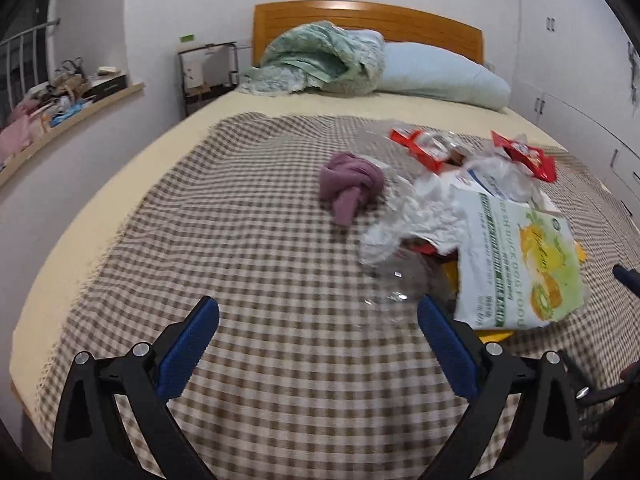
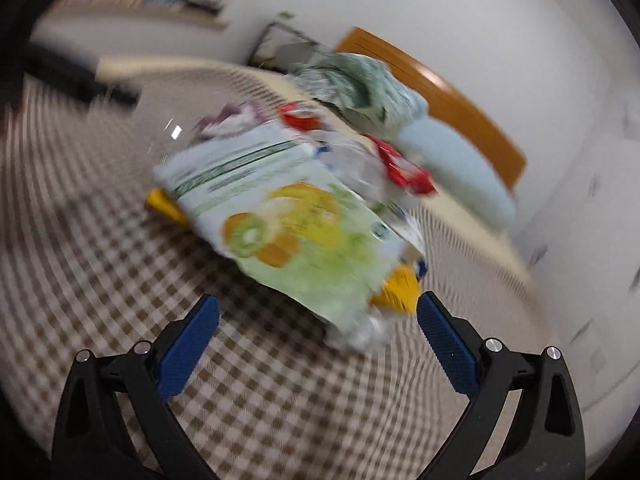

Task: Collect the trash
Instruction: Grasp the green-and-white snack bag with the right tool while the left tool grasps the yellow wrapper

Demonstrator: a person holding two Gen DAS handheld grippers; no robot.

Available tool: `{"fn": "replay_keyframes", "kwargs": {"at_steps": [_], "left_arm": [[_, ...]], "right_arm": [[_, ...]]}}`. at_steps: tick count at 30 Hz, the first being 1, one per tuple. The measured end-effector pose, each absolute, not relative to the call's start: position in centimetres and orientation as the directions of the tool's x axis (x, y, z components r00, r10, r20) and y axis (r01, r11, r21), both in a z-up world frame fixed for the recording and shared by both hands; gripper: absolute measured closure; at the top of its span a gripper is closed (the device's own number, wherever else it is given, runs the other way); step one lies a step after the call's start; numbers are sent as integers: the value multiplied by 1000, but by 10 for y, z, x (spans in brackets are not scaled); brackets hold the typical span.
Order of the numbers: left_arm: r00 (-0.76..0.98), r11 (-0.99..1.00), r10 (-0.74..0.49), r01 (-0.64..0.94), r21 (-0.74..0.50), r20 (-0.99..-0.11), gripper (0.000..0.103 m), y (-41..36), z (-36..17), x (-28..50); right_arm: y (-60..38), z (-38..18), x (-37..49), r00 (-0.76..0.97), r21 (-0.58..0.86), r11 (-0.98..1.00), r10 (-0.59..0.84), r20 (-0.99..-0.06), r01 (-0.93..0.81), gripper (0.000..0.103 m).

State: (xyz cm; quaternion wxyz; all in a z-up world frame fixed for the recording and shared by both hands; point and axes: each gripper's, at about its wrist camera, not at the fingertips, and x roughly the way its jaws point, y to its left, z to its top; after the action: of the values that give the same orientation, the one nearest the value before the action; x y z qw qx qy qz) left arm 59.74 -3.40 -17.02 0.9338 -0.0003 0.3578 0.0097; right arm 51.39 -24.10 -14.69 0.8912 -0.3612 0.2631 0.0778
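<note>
A heap of trash lies on the checked bedspread (image 1: 240, 240). On top is a large white and green food bag with fruit pictures (image 1: 516, 260) (image 2: 288, 224). Around it are red snack wrappers (image 1: 528, 158) (image 2: 404, 168), crumpled clear plastic (image 1: 404, 280), white crumpled plastic (image 1: 428, 216) and a yellow packet (image 2: 400, 290). My left gripper (image 1: 318, 312) hangs open above the bedspread, left of the heap, its right finger close to the clear plastic. My right gripper (image 2: 318, 312) is open too, with the food bag's near corner just beyond its fingertips. The right wrist view is blurred.
A knotted purple cloth (image 1: 350, 184) lies beside the heap. At the head of the bed are a green quilt (image 1: 320, 60), a pale blue pillow (image 1: 444, 76) and a wooden headboard (image 1: 420, 20). A cluttered window ledge (image 1: 68, 96) runs left; white cupboards (image 1: 580, 80) stand right.
</note>
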Motion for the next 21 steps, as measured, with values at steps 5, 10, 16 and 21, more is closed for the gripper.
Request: {"fn": "replay_keyframes", "kwargs": {"at_steps": [5, 10, 16, 21], "left_arm": [[719, 998, -18, -31, -57, -694, 7, -22, -170, 601], [729, 998, -16, -31, -56, -684, 7, -18, -167, 598], [720, 997, -53, -6, -83, -692, 7, -21, -164, 595], [713, 993, -108, 49, -104, -693, 7, -35, -163, 587]], "right_arm": [[-235, -158, 536, 825, -653, 672, -110, -554, -349, 64], [-239, -123, 519, 829, -627, 699, -87, -552, -343, 95], [-254, -80, 492, 801, -535, 791, -98, -591, -298, 101], [-256, -88, 485, 809, -550, 806, -166, -564, -219, 102]]}}
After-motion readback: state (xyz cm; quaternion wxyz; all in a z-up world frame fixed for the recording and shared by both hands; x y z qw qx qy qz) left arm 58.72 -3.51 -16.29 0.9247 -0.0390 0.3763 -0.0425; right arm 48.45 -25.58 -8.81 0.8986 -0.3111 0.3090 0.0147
